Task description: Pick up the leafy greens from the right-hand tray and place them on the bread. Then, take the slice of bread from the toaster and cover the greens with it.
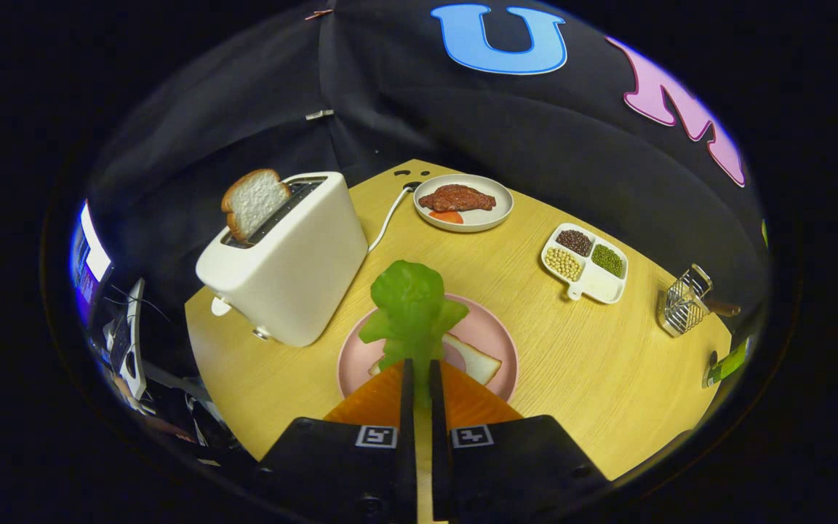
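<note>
- Holding the leafy greens (412, 309) by their lower end, my tongs (422, 378) are closed to a narrow slit, both fingers pressing on the stem, with the leaf standing up ahead of them.
- I see the greens hanging over the pink plate (495, 338) on the desk (593, 364), where a slice of bread (479, 362) lies partly hidden behind the leaf and the fingers.
- I judge the step in hand to be the placing: the leaf is lifted and over the plate but not yet set down.
- To do it well, I would bring the tongs lower until the leaf lies flat on the bread, centre it so that little hangs past the crust, and only then open the fingers, drawing straight back so the leaf is not dragged off.
- I note the toaster (288, 269) just beside the plate, with the second slice (253, 202) standing up out of its slot; a careless swing could knock it.
- Beyond, I see a grey plate (495, 211) with meat, a divided dish (585, 263) of beans and a wire rack (683, 302), all well apart from the work.
- Whether the leaf already touches the bread I cannot tell.
</note>
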`<state>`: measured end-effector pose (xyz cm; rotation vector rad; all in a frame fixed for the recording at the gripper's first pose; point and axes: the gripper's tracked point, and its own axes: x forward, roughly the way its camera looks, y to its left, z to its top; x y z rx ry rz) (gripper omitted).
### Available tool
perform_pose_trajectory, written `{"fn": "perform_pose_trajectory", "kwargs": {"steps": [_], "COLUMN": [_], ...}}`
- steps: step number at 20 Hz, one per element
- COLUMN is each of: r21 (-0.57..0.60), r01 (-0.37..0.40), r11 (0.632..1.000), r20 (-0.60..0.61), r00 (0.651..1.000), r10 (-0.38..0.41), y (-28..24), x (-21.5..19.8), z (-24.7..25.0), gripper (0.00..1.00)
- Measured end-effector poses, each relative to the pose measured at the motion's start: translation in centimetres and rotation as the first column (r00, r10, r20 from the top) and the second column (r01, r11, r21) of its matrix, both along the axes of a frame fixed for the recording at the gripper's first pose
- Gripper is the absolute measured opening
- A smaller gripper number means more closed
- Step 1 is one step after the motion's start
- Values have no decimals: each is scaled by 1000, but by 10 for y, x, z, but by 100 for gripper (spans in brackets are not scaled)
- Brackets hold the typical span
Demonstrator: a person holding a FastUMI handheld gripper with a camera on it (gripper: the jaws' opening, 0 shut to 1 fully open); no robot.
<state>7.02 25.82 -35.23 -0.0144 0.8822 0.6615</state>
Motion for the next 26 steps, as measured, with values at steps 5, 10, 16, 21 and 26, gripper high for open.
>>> {"fn": "perform_pose_trajectory", "kwargs": {"steps": [5, 10, 16, 21, 26], "r21": [-29, -8, 102, 166, 199], "r01": [27, 39, 38, -33, -92], "r11": [999, 999, 994, 986, 976], "r20": [49, 92, 200, 274, 292], "r00": [998, 995, 978, 962, 956], "r10": [-25, -38, -58, -14, 31], "y": [2, 2, 25, 83, 158], "x": [10, 9, 5, 10, 10], "z": [-5, 19, 100, 167, 197], "gripper": [79, 78, 78, 77, 77]}}
